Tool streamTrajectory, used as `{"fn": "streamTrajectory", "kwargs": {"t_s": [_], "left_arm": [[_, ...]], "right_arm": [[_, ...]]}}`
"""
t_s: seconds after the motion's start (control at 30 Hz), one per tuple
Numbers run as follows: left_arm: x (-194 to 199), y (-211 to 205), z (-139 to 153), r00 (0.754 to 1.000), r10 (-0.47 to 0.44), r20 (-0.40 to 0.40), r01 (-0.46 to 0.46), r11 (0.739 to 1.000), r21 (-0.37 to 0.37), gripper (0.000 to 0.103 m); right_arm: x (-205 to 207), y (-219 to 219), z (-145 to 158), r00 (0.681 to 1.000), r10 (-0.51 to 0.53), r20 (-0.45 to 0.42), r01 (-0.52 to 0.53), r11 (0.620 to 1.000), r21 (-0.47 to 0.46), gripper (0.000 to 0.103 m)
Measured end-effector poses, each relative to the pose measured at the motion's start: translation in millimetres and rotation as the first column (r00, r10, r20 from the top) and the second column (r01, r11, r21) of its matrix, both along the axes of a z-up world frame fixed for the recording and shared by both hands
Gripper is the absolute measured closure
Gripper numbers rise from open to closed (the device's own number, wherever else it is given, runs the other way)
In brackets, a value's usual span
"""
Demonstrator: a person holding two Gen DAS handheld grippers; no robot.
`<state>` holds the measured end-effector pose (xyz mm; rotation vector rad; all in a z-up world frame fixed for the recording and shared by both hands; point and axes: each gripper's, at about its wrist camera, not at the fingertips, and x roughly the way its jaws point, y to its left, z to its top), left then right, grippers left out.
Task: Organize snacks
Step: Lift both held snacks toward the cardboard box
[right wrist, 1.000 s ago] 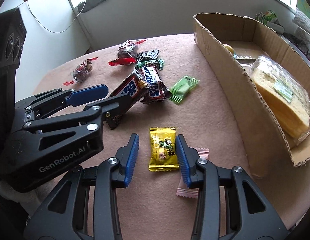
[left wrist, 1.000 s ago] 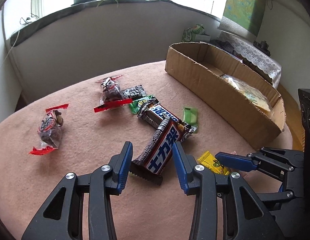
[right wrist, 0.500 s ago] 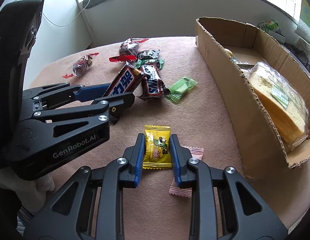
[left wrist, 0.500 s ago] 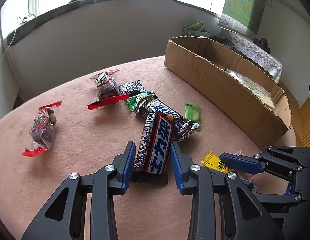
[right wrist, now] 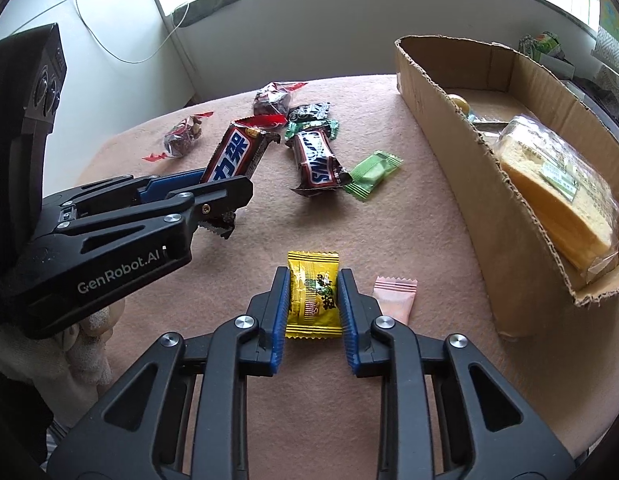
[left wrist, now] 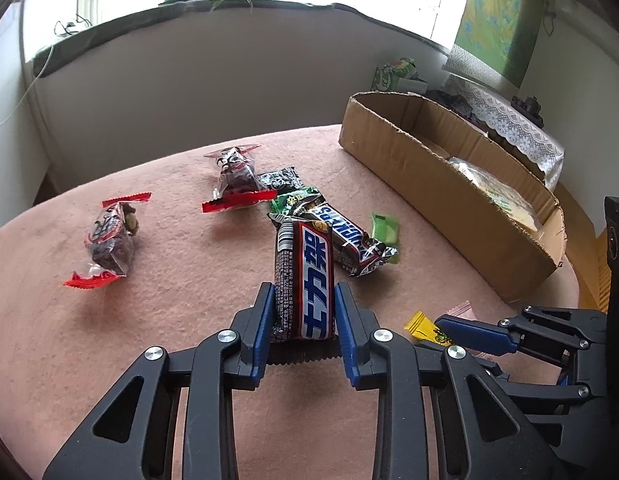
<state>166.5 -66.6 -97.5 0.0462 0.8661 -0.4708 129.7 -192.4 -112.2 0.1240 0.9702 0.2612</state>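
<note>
The side of my left gripper (right wrist: 213,196) read "GenRobot.AI" in pale letters on the black body. The chocolate bar (left wrist: 305,280) clamped in it carried large white Chinese characters, 士力架, on a blue band edged in red. A second bar (right wrist: 315,162) lying on the counter showed "SNICKERS" in the same blue-and-white lettering. The yellow candy packet (right wrist: 312,296) between my right gripper's pads bore dark Chinese characters, too small and creased for me to read.
</note>
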Motion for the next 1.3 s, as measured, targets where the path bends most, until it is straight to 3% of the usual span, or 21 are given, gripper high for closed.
{"fn": "streamTrajectory", "kwargs": {"t_s": [0.6,0.93,1.3], "left_arm": [[-12.0,-9.9,40.1,0.998,0.025,0.053,-0.020,0.996,-0.091,0.075],[-8.0,-49.7,56.6,0.997,-0.022,0.074,0.031,0.991,-0.128,0.075],[2.7,-103.1,65.1,0.994,-0.077,0.076,0.087,0.985,-0.147,0.075]], "right_arm": [[-26.9,-28.7,74.1,0.987,0.001,0.161,-0.012,0.998,0.065,0.079],[-3.9,-90.1,113.6,0.965,-0.066,0.252,0.061,0.998,0.027,0.079],[47.5,-150.8,123.4,0.957,-0.119,0.265,0.118,0.993,0.022,0.079]]}}
